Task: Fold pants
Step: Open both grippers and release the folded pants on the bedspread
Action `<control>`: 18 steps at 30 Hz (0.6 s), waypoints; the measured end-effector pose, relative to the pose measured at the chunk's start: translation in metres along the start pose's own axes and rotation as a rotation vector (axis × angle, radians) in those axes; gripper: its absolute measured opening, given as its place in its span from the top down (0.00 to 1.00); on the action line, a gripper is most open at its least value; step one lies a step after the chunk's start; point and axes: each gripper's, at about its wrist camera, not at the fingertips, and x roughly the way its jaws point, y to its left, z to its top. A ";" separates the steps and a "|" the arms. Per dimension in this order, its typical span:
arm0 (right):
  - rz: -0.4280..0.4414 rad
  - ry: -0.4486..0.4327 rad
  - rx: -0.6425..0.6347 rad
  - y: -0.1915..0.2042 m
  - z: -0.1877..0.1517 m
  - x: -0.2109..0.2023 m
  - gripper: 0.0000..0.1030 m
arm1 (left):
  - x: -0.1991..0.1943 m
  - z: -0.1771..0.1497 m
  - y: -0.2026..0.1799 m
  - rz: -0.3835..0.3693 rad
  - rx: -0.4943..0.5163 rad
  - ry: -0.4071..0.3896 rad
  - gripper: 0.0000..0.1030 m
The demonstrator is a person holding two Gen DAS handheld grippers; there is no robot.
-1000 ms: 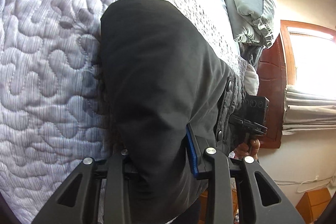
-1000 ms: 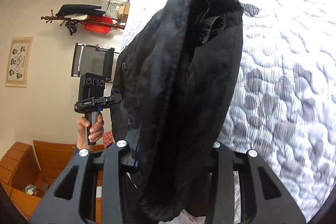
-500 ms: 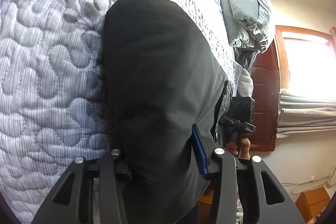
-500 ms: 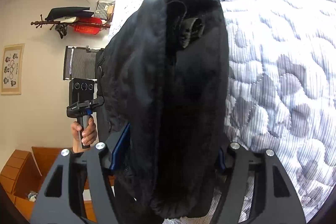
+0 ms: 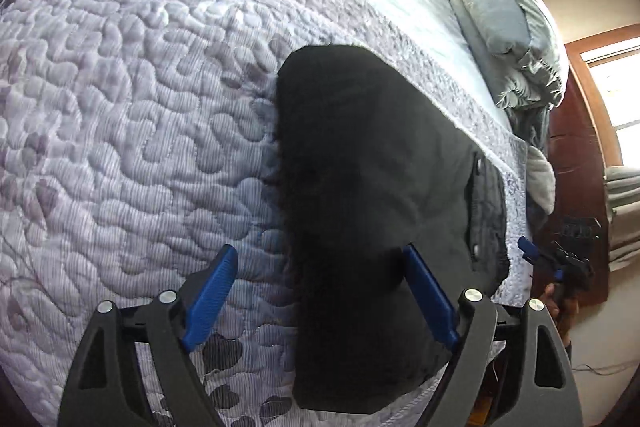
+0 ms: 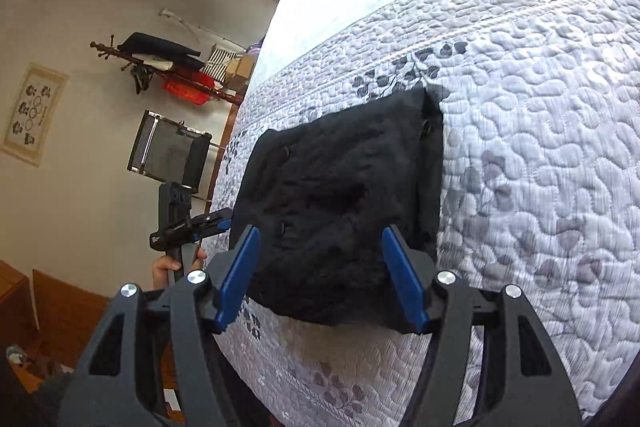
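Pants: the black pants (image 5: 372, 195) lie folded in a compact bundle on the quilt (image 5: 120, 115), low and right of centre in the left wrist view; in the right wrist view the pants (image 6: 340, 211) sit in the middle of the frame, near the bed's edge.

Left hand-held gripper: the left hand-held gripper (image 5: 320, 291) is at the bottom of its own view, fingers spread wide and pinching nothing. One blue pad (image 5: 210, 297) is over bare quilt at lower left; the other pad (image 5: 430, 297) lies against the dark cloth at lower right. Whether that pad touches the pants cannot be told. In the right wrist view the same gripper (image 6: 208, 221) shows at centre left, its tips just beside the bundle's left edge.

Right hand-held gripper: the right hand-held gripper (image 6: 320, 275) is at the bottom of its own view, fingers spread, with the near edge of the bundle between them but not clamped. In the left wrist view it (image 5: 532, 255) shows small at the right edge, off the bed's side.

Hands: a bare hand (image 6: 172, 267) grips the left tool's handle from below, at lower left of the right wrist view. The hand on the right tool is too dark to make out well.

Pillow: a grey pillow (image 5: 508, 27) lies at the upper right of the left wrist view.
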 end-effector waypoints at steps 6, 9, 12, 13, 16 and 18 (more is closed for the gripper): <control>-0.064 0.055 0.078 -0.025 -0.012 0.035 0.43 | 0.010 -0.010 0.001 0.009 -0.018 -0.024 0.12; -0.052 0.047 0.093 -0.024 -0.011 0.031 0.43 | -0.002 -0.014 0.002 -0.024 -0.019 -0.049 0.14; -0.039 -0.009 0.088 -0.009 -0.011 0.011 0.36 | -0.028 -0.022 0.003 -0.053 -0.019 -0.101 0.13; -0.025 -0.033 0.087 -0.003 -0.013 0.002 0.34 | -0.040 -0.026 0.000 -0.066 -0.015 -0.128 0.11; -0.034 -0.118 0.108 0.013 -0.028 -0.025 0.18 | -0.079 -0.044 -0.012 -0.044 0.007 -0.233 0.04; -0.078 -0.176 0.122 0.024 -0.043 -0.041 0.14 | -0.101 -0.059 -0.023 -0.010 0.028 -0.286 0.04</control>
